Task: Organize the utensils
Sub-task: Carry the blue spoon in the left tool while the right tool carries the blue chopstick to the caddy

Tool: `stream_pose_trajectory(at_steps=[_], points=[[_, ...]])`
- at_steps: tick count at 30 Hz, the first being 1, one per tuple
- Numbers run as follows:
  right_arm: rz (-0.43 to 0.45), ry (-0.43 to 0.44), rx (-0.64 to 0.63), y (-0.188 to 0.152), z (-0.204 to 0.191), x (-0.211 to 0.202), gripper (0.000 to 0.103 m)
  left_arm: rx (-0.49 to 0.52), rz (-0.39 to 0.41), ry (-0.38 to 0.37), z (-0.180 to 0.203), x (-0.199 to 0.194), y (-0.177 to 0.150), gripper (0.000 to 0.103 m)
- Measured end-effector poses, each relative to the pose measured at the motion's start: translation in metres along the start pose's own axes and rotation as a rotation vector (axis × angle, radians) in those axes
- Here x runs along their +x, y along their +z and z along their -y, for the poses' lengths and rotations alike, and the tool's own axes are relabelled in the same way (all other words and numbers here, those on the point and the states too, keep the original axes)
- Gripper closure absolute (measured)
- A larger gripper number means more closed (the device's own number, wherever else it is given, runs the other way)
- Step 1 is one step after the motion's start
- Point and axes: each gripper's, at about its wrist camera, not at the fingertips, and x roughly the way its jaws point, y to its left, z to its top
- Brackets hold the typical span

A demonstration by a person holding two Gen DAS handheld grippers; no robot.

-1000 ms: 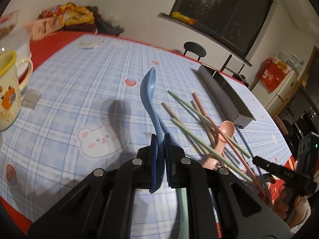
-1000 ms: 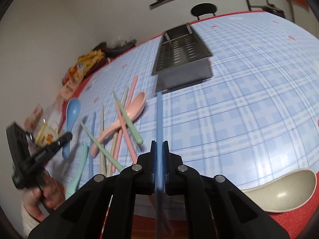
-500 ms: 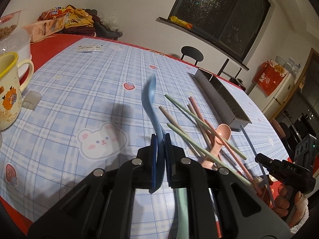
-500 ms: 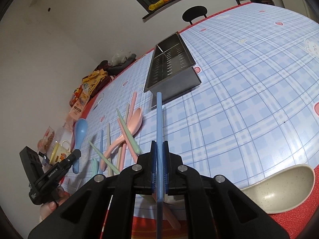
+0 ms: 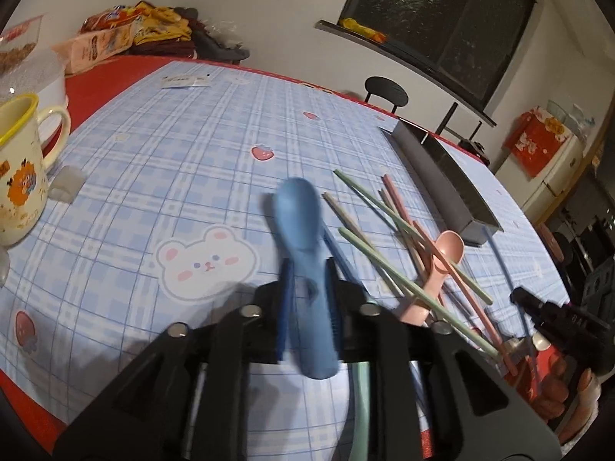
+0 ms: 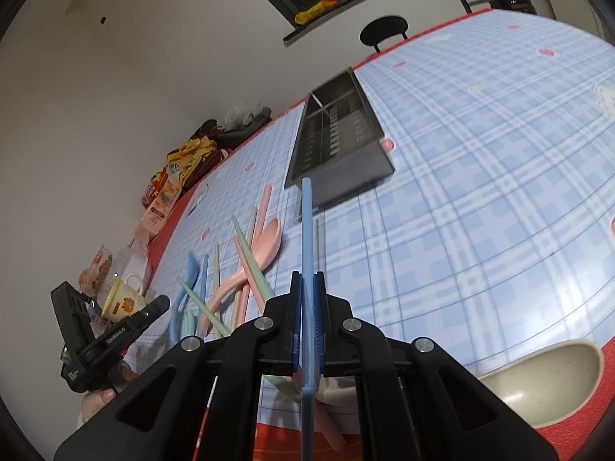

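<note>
Four spoons show: a blue spoon (image 5: 300, 230), a pink spoon (image 5: 447, 247), a mint spoon (image 6: 188, 322) and a beige spoon (image 6: 538, 380)

Chopsticks come in four colours. Two are blue: the blue chopstick (image 6: 306, 230) in mid-frame of the right view and a second blue chopstick (image 6: 203, 276) on the tabletop (image 5: 173, 153). Two are green chopsticks (image 5: 384, 212) (image 5: 384, 265). The pink chopsticks (image 5: 390, 188) number at least two, and at least one beige chopstick (image 5: 330, 199) lies there; where they cross in the heap the exact tally cannot be told

One metal tray (image 6: 338, 146), one mug (image 5: 19, 169), one chair (image 5: 385, 90). The snack packets (image 5: 115, 34) are piled too closely to count
</note>
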Motion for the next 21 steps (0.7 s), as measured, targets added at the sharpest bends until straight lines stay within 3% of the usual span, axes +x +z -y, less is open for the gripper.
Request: stream_pose_trajectory(at_steps=[5, 10, 17, 21], points=[[-0.002, 0.008, 0.01, 0.0, 0.002, 0.0, 0.096, -0.009, -0.061, -0.014, -0.001, 0.01, 0.001, 0.072], [0.001, 0.016, 0.011, -0.001, 0.004, -0.001, 0.096, -0.006, -0.116, -0.024, 0.0, 0.021, 0.001, 0.074], [-0.006, 0.023, 0.017, -0.001, 0.005, 0.0, 0.096, -0.035, -0.127, -0.055, -0.003, 0.026, 0.003, 0.079], [-0.006, 0.023, 0.011, -0.001, 0.003, 0.0, 0.096, 0.0, -0.126, -0.017, 0.005, 0.027, 0.002, 0.08]])
